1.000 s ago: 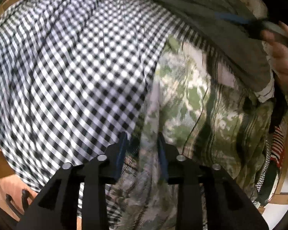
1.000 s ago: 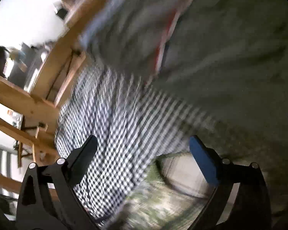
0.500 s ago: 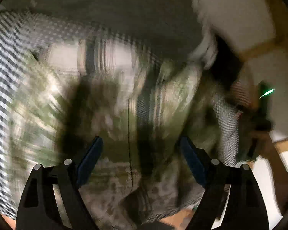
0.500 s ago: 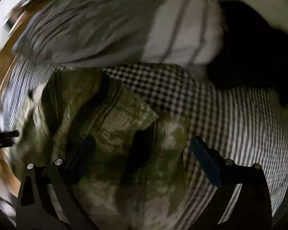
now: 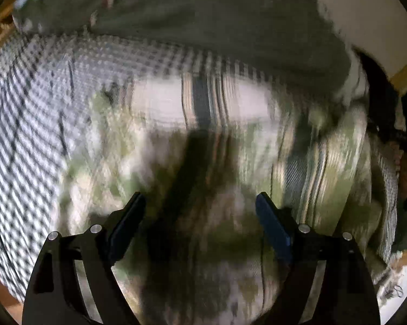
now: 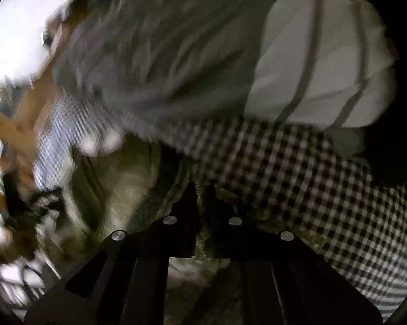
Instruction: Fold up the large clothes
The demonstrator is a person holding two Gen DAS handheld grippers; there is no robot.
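Wooden frame against white wall, somewhat blurred.

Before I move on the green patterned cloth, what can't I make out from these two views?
- Left wrist: motion blur smears the green patterned cloth; its folds are unreadable.
- Right wrist: the right tongs hide how much cloth they pinch.
- Both views: cloth edges run out of frame.

No legible text, labels, numbers — too blurred
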